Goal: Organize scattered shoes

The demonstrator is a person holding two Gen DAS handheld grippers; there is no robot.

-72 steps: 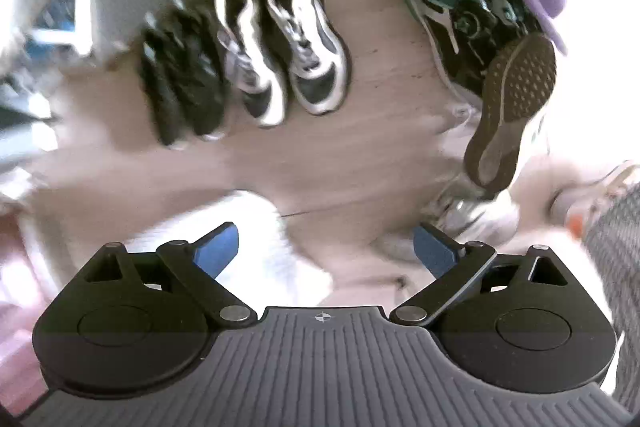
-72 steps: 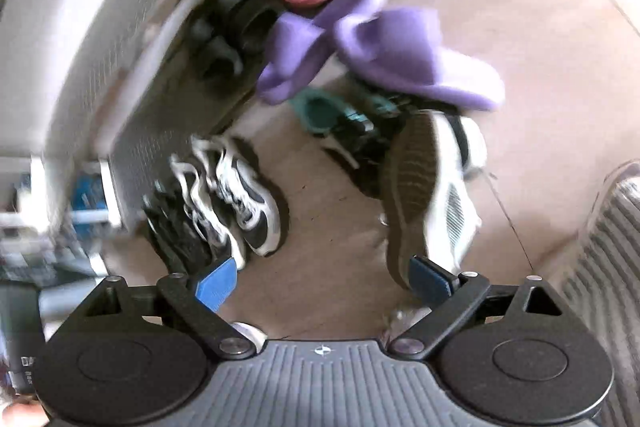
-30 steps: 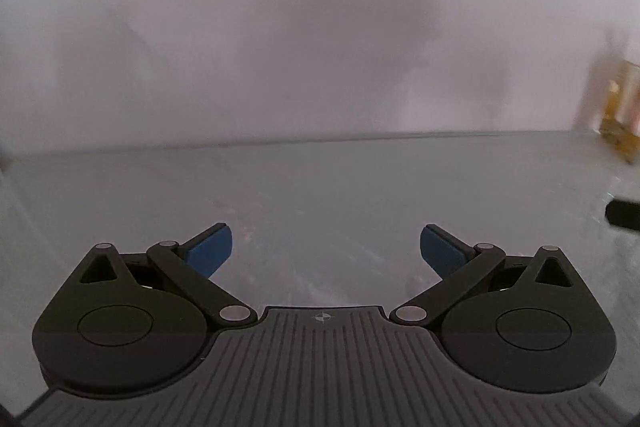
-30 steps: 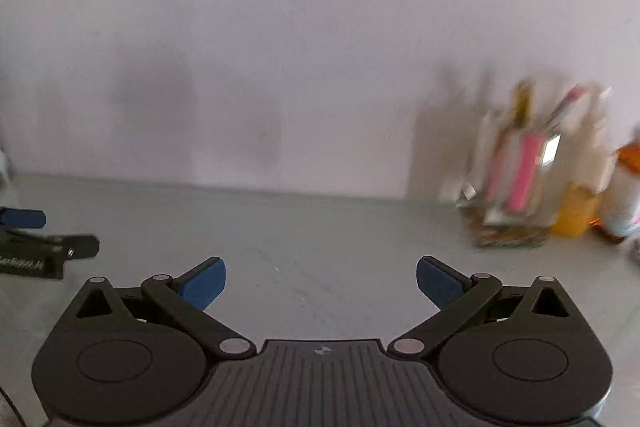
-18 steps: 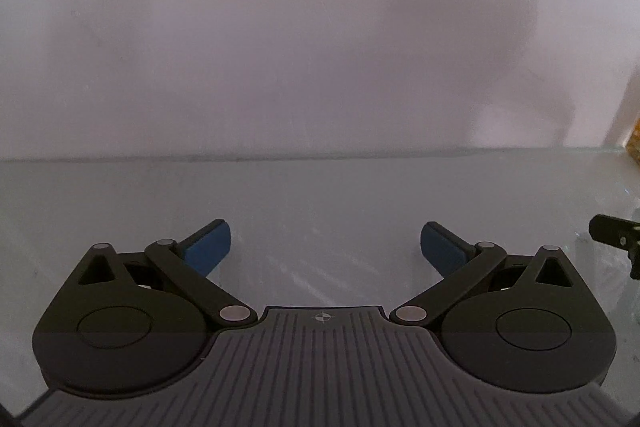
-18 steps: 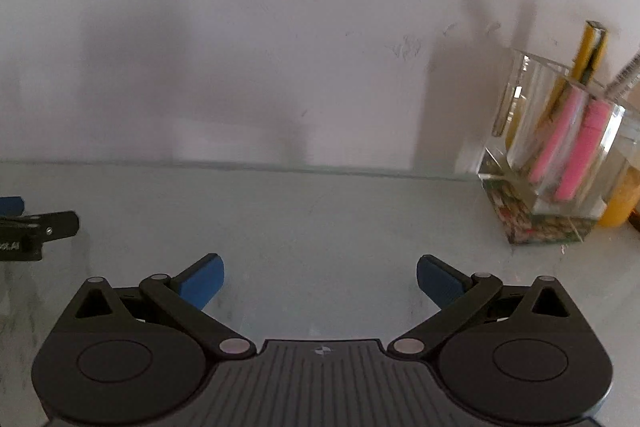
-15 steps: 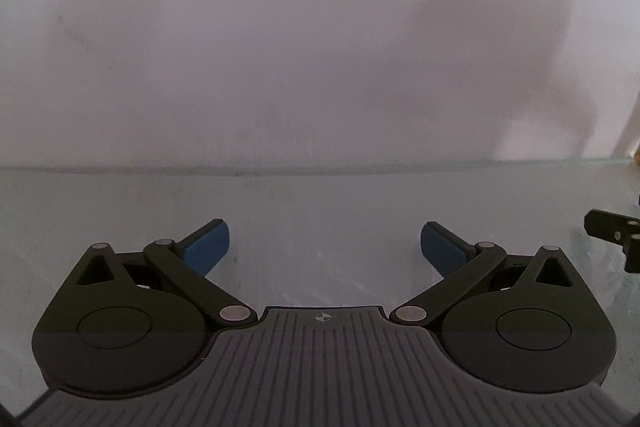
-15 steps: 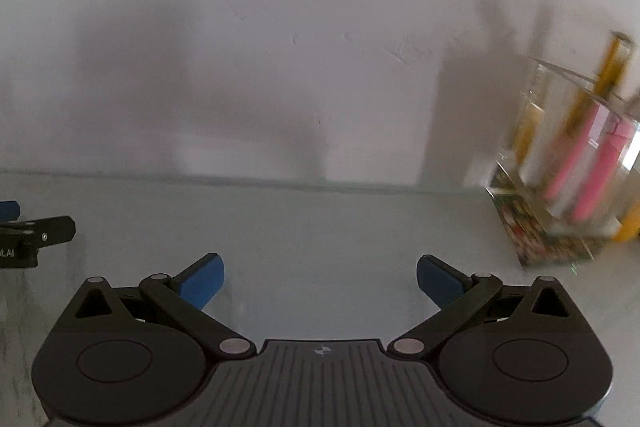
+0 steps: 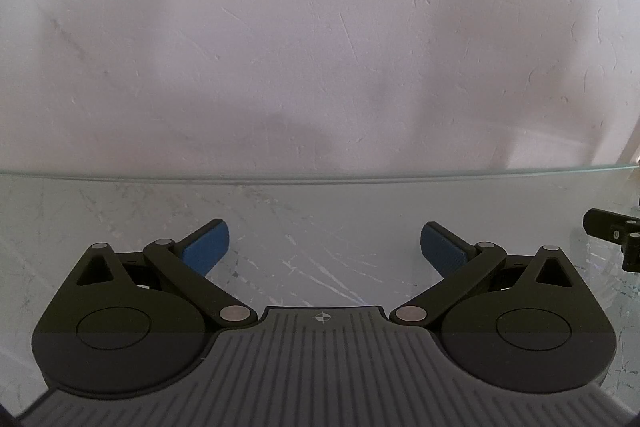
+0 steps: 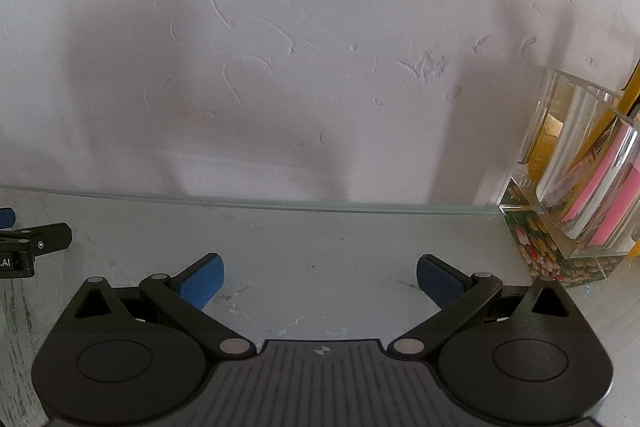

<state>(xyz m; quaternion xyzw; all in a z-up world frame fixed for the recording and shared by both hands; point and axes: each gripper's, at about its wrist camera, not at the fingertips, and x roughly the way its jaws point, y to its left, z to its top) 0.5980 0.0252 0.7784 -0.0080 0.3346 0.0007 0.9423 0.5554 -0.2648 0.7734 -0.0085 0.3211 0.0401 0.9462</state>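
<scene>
My left claw (image 9: 324, 247) points level across the glass-topped table (image 9: 320, 211) toward a plastered white wall (image 9: 320, 47). Its two blue-padded fingers (image 9: 206, 247) are spread wide apart, with only bare glass between them; it grips nothing. My right claw (image 10: 320, 281) takes the same pose: level, facing the same wall (image 10: 280, 67), its fingers (image 10: 200, 283) fully spread and gripping nothing.

Whether either claw body touches the glass cannot be determined from these views.

View-specific content:

1. Left wrist view. At 3 o'clock, near the frame edge, a black linkage part of my right claw (image 9: 614, 237) is visible above the glass. The table's rear edge runs across the frame at mid-height, touching the base of the wall. The glass shows pale scratch marks between the fingers.

2. Right wrist view. At 9 o'clock, a black linkage part and a blue pad tip of my left claw (image 10: 32, 245) are visible; the two claws therefore sit side by side. At 3 o'clock, a clear pen holder (image 10: 580, 179) with a flower-print base stands on the table close to the wall. It contains pink items (image 10: 608, 195) and a yellow stick (image 10: 630, 87). This holder does not appear in the left wrist view.

Task items: the shoes are in neither view, so their position cannot be stated.
</scene>
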